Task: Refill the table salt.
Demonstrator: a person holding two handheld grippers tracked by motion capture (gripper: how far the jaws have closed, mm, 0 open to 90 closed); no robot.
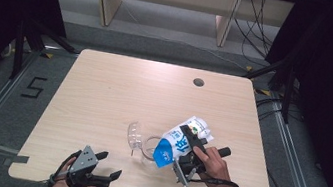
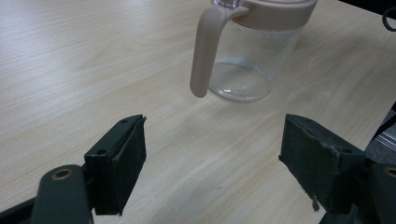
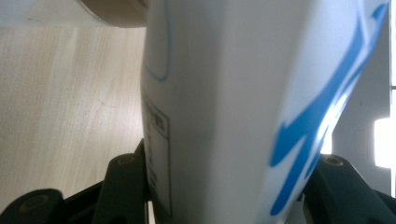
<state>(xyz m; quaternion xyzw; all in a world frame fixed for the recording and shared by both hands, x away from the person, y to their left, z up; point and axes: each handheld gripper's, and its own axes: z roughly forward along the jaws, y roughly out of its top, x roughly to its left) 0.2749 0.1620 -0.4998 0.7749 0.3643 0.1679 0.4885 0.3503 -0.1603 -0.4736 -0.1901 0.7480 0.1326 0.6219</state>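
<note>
Carton (image 1: 178,143), clamped in right gripper (image 1: 189,150), tilts left over jug (image 1: 148,147); left gripper (image 1: 110,165), jaws apart, waits near-left of it.

On the table (image 1: 104,89), the jug (image 1: 146,146) stands near the front edge, about mid-width. My right gripper (image 1: 185,149) holds the carton (image 1: 179,141) tilted, its lower end over the jug's mouth. My left gripper (image 1: 107,165) sits left of and nearer me than the jug, apart from it, handle (image 2: 205,51) facing it.
</note>
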